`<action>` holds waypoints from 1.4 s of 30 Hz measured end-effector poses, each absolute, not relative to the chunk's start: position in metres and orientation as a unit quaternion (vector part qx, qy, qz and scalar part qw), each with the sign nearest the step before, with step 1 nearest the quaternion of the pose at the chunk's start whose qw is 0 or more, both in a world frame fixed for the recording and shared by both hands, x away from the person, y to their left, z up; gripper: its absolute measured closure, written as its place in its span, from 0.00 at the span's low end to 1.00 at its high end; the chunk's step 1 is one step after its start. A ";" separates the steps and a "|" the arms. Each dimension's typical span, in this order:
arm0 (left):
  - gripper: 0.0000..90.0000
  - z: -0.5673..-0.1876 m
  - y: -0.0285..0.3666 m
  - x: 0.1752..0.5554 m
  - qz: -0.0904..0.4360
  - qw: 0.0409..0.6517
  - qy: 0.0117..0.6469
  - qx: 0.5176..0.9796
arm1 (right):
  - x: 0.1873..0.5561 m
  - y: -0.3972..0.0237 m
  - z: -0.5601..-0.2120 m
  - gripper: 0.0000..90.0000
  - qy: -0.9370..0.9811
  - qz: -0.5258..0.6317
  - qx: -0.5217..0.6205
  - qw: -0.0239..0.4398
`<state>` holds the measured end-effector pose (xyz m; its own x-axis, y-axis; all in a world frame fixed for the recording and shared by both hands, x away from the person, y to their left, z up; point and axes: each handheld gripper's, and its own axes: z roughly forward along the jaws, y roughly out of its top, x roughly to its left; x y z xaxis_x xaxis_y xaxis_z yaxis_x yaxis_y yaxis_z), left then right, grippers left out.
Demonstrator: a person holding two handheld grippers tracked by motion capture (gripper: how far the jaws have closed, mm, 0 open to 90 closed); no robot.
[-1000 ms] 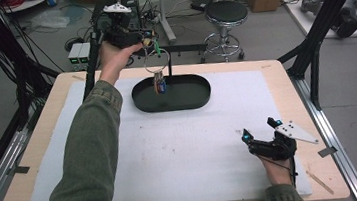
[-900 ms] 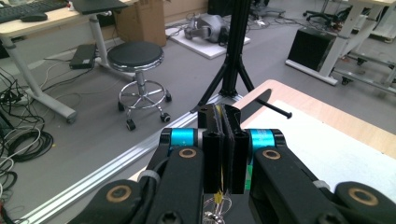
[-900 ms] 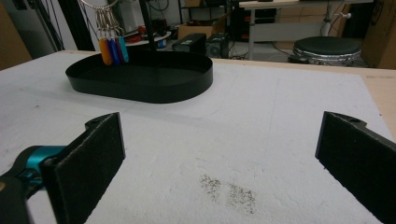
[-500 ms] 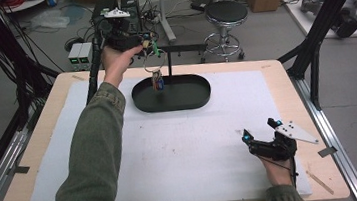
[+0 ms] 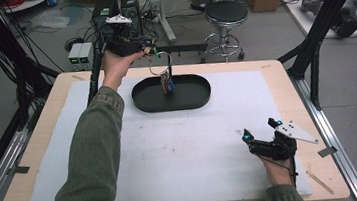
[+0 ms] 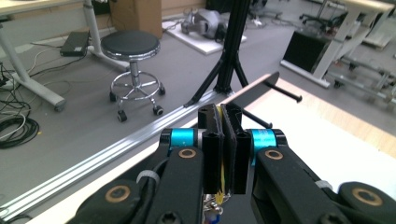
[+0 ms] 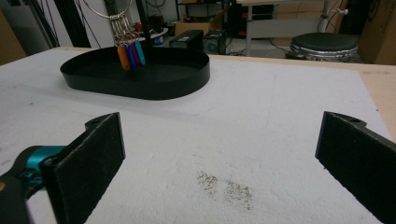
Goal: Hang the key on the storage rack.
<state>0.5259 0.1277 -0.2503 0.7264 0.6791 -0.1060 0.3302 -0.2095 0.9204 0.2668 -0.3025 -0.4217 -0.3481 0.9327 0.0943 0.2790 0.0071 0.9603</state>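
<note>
The left gripper is held up past the far edge of the worktop, above the far-left end of a black oval tray. In the left gripper view its jaws are pressed nearly together, pinching something thin and yellowish between the pads; what exactly it is cannot be told. In the high view a wire key ring hangs just below and beside this gripper, carrying a bunch of coloured tags that dangles over the tray close to a thin black post standing in it. Whether the ring itself is the thing pinched is unclear.

The right gripper rests low near the right front of the worktop, on the white sheet covering it. Its jaws are spread wide with nothing between them. In the right gripper view the pads frame bare white sheet, with the tray and the hanging orange, purple and blue tags well apart from it, farther off.
</note>
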 end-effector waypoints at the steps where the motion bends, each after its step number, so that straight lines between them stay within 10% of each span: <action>1: 0.93 -0.250 0.128 0.526 0.159 0.535 0.334 0.759 | 0.267 -0.303 -0.422 0.00 0.636 0.520 0.475 0.316; 17: 0.44 -0.244 0.130 0.510 0.139 0.548 0.332 0.755 | 0.268 -0.303 -0.422 0.00 0.633 0.522 0.481 0.310; 24: 0.07 -0.249 0.135 0.505 0.164 0.533 0.371 0.742 | 0.268 -0.303 -0.422 0.00 0.632 0.524 0.480 0.310; 42: 0.02 -0.268 0.152 0.482 0.175 0.538 0.383 0.730 | 0.266 -0.302 -0.420 0.00 0.632 0.525 0.480 0.309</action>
